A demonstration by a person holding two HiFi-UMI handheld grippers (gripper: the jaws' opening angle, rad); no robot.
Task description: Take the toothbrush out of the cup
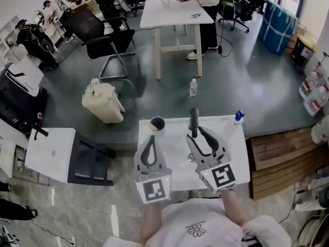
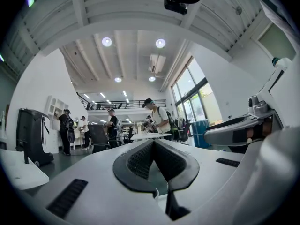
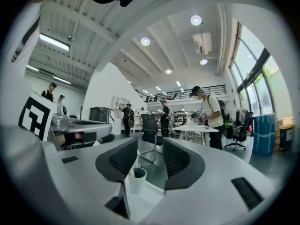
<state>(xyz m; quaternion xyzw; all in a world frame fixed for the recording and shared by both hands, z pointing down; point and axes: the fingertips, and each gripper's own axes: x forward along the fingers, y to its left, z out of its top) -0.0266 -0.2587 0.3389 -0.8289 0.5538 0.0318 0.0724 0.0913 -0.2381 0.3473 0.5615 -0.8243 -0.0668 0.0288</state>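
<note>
A white cup (image 1: 157,123) stands at the far left corner of the small white table (image 1: 180,176), with a pale toothbrush (image 1: 152,125) leaning in it. My left gripper (image 1: 152,138) is just short of the cup, its jaws closed together on nothing. My right gripper (image 1: 199,128) is to the cup's right with its jaws apart and empty. In the right gripper view the cup (image 3: 137,178) and the toothbrush (image 3: 132,171) show through the gap between the jaws, some way ahead and low. The left gripper view (image 2: 152,142) shows shut jaws and no cup.
A blue-capped bottle (image 1: 238,117) stands on the table's far right corner. On the floor beyond are a clear bottle (image 1: 193,87) and a cream bin (image 1: 104,103). A wooden pallet (image 1: 280,161) lies to the right, and a low white table (image 1: 51,153) to the left.
</note>
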